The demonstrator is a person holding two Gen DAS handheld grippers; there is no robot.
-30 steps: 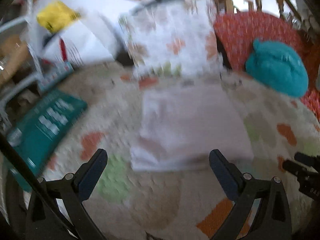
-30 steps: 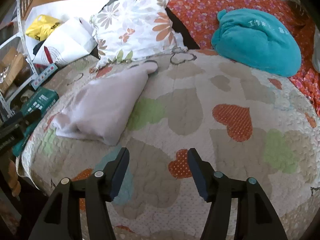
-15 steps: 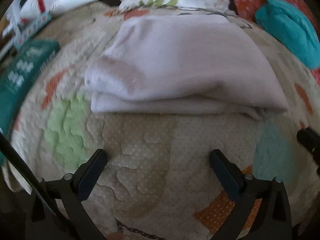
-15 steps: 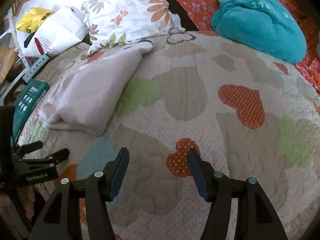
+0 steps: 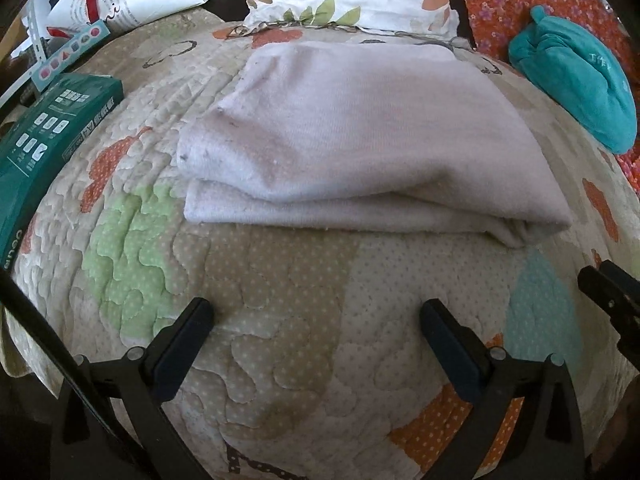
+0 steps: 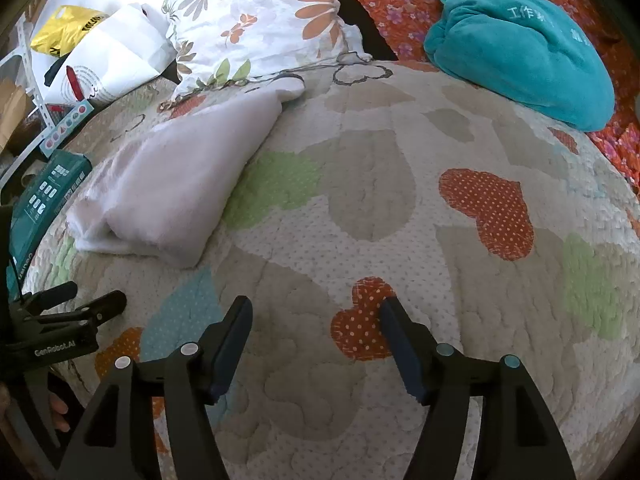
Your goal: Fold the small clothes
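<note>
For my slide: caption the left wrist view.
Open left gripper hovers before a folded pale garment on a heart-patterned quilt.

The folded garment (image 5: 360, 136) is pale lilac-white. Under it, the quilt (image 6: 400, 200) is cream with tiny polka dots and patchwork hearts in orange, green, beige and light blue. The pillow (image 6: 260, 28) is white with orange and grey flowers (plus a few green leaves). The towel bundle (image 6: 520, 52) is teal, the bedspread (image 6: 400, 0) behind it orange-red with small purple flowers. The box (image 5: 44, 128) is dark green, the bag (image 6: 64, 32) yellow.
</note>
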